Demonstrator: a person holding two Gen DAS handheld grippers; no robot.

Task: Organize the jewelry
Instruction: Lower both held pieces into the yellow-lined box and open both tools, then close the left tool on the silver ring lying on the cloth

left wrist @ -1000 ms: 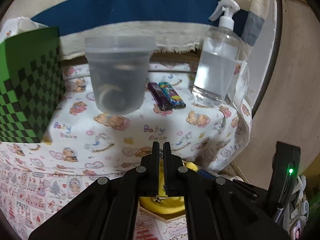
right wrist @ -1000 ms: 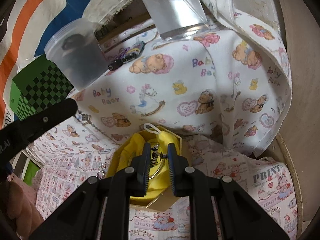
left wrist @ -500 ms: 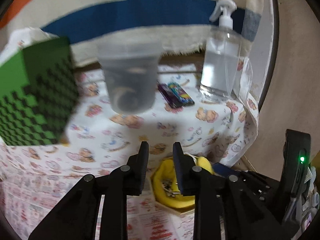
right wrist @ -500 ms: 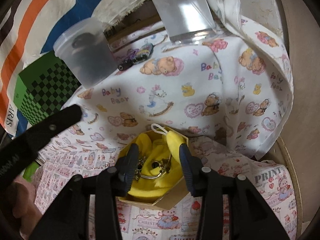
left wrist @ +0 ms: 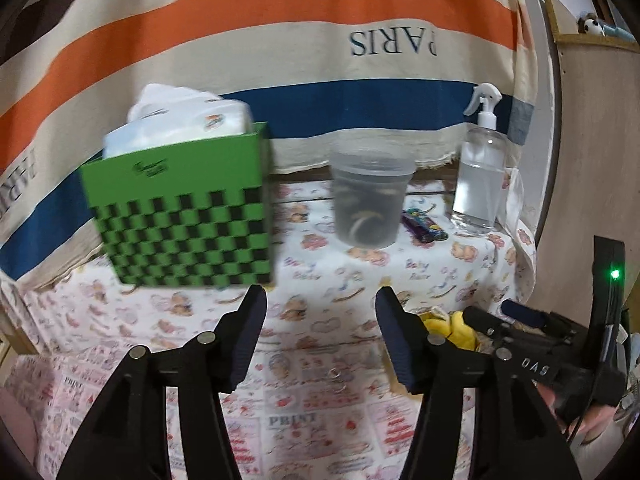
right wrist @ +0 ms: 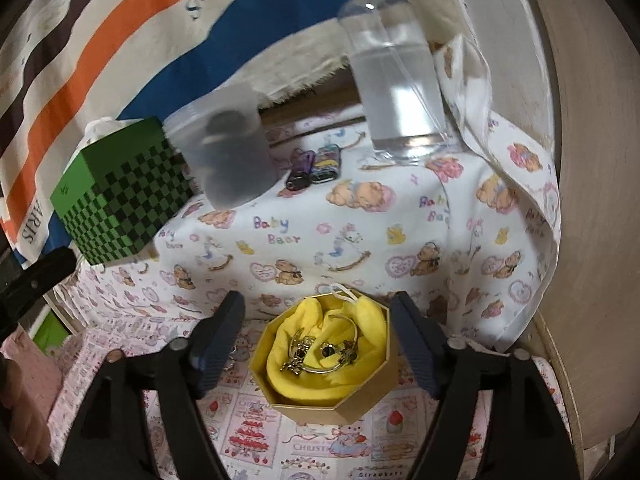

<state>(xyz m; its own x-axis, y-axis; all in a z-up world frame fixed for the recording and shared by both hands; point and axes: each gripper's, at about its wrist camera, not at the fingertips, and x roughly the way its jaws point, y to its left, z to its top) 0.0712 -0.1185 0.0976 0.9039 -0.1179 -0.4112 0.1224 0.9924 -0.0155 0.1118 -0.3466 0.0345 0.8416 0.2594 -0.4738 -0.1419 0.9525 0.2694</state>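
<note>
An octagonal tan box (right wrist: 304,404) lined with yellow cloth (right wrist: 360,312) sits on the printed cloth. Several pieces of jewelry (right wrist: 320,354), bangles and dark-stone pieces, lie in it. My right gripper (right wrist: 318,340) is open and empty, its jaws on either side of the box, just above it. My left gripper (left wrist: 320,336) is open and empty, raised over the printed cloth left of the box. Small rings (left wrist: 336,378) lie on the cloth below it. The yellow cloth (left wrist: 452,326) shows at the right of the left wrist view, behind the right gripper's body (left wrist: 532,364).
On the raised baby-bear cloth stand a green checked box (left wrist: 184,216), a frosted plastic cup (left wrist: 370,198), two lighters (left wrist: 424,226) and a clear spray bottle (left wrist: 480,172). A striped PARIS cloth hangs behind. A wooden panel (right wrist: 592,160) rises at the right.
Both grippers opened wide and drew back. The left gripper let go of what it held and moved up and left; the right gripper released jewelry into the yellow-lined box.
</note>
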